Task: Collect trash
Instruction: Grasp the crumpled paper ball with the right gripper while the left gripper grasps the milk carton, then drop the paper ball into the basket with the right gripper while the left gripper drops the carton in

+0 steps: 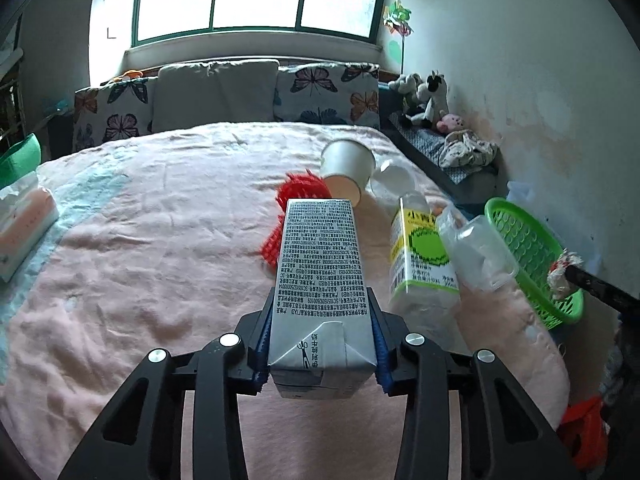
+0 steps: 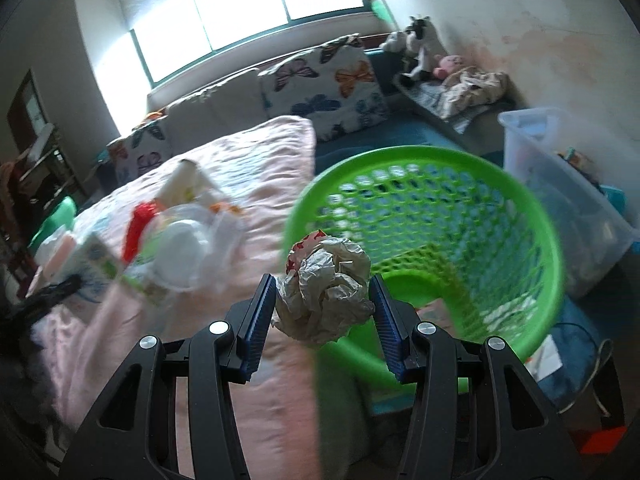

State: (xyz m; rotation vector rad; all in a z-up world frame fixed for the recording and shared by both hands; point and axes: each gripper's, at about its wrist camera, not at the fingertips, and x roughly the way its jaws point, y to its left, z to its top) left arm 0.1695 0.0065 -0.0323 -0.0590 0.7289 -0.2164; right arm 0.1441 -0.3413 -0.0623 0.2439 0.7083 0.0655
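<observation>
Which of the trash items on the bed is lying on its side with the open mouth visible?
The white paper cup, tipped over beside the red brush. The yellow-green bottle shows no open mouth.

Butterfly pillows [image 1: 324,96] line the head of the pink bed [image 1: 160,216], stuffed animals [image 1: 424,98] sit by the wall, clear storage bin [image 2: 560,184] nearby.
</observation>
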